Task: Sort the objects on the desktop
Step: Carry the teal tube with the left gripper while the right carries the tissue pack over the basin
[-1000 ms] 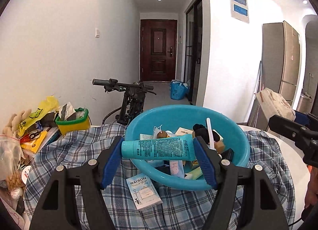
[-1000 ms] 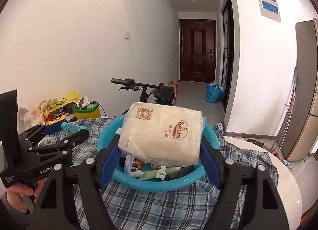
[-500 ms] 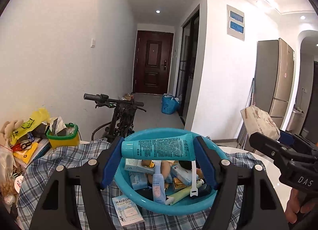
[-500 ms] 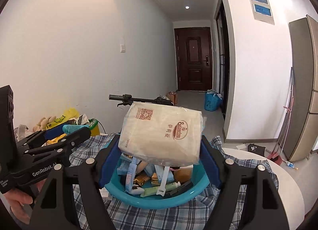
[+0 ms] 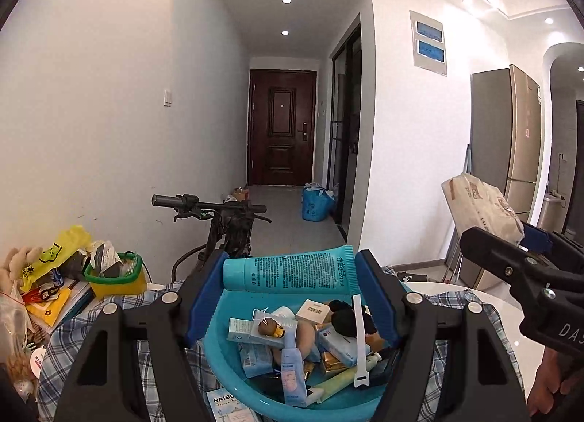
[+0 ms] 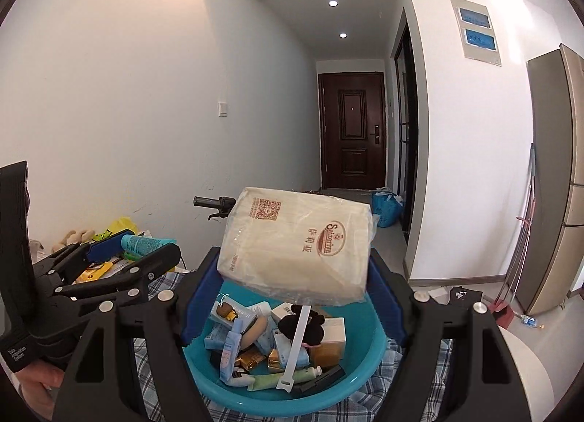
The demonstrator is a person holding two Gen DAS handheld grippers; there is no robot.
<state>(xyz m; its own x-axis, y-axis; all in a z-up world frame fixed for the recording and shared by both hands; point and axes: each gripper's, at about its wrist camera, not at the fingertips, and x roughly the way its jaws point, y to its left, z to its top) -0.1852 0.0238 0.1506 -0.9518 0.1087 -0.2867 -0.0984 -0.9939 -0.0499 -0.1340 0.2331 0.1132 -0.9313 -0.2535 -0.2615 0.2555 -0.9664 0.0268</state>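
- Left gripper [image 5: 290, 272] clamped teal tube [image 5: 288, 274] crosswise above blue basin [image 5: 233, 363]; right gripper [image 6: 294, 268] clamped tissue pack [image 6: 297, 247] likewise
- Step: items lifted out; next needs a drop spot, probably outside the view

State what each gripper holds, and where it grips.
Left gripper: teal plastic tube, clamped end to end. Right gripper: beige wrapped tissue pack, clamped across its sides.
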